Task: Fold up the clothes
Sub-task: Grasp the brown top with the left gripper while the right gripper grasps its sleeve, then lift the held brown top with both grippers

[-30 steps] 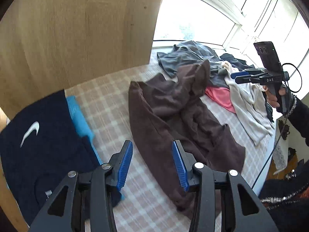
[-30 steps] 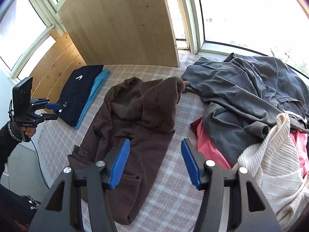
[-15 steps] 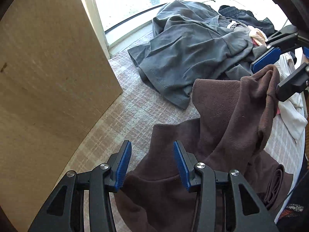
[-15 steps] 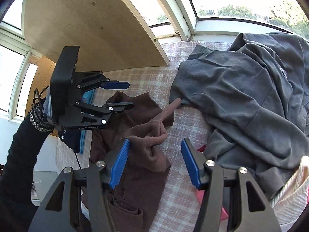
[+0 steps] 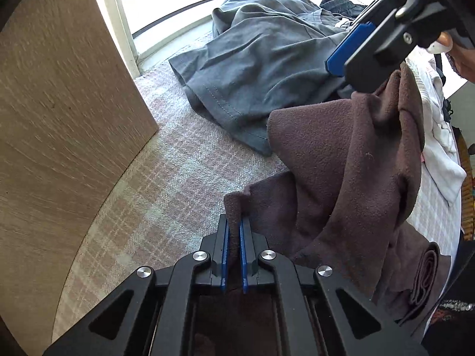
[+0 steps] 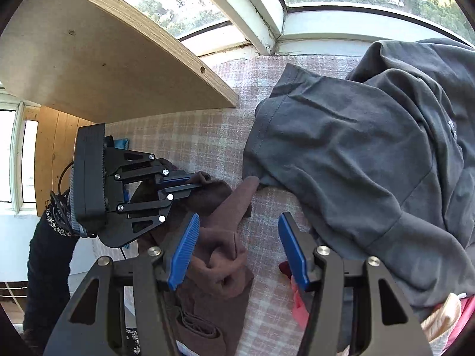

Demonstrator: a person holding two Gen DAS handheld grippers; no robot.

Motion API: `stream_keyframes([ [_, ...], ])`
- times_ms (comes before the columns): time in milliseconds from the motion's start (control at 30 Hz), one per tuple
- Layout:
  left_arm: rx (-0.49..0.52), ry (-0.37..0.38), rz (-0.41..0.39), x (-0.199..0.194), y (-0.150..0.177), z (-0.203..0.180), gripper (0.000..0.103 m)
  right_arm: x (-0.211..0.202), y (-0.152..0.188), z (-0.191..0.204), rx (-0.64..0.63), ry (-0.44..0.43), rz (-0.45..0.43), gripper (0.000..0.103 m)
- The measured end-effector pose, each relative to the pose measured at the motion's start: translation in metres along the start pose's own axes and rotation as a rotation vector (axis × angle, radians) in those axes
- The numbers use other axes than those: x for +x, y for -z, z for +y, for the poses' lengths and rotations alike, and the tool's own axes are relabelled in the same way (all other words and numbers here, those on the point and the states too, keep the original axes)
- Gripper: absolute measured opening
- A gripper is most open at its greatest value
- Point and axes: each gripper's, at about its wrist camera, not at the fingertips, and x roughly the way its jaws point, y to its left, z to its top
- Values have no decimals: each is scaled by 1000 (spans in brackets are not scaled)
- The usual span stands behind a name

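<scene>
Underneath, checked bed cover [image 5: 178, 178] under everything. Beside wood panel [image 5: 59, 118], grey shirt [image 5: 267, 59] heaped near window. Just next to it, brown garment [image 5: 341, 178], crumpled, one edge lifted. Left hand-held gripper [image 5: 233, 231] clamped together on that brown edge. Right hand-held gripper [image 6: 237, 249] apart, gripping nothing, above brown cloth.

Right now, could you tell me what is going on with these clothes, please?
A person is folding laundry on a checked pink bedcover with two hand-held grippers. The left gripper is shut on an edge of the brown fleece garment. The right gripper hangs open over another part of it, gripping nothing yet. A crumpled grey T-shirt lies beside, unfolded.
</scene>
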Motion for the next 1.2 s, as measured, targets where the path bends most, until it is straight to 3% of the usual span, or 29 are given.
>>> stream_keyframes([
  [167,-17,1,-33,-11,11,-2,5,37,-11,5,7,-16,101,53],
  [233,-48,1,-64,-23,17,2,5,41,-8,12,-27,-21,96,21],
  [267,-66,2,-83,-30,20,4,4,40,-6,17,-55,-7,87,13],
  [533,-205,17,-305,-152,61,18,4,-18,33,76,-329,78,-149,11],
  [733,-192,8,-414,-230,104,-34,4,-62,96,134,-507,99,-294,10],
  [1000,-182,45,-439,-244,183,-147,4,-67,215,158,-595,120,-368,7],
  [1200,-200,64,-390,-198,239,-202,4,-17,297,152,-668,191,-354,7],
])
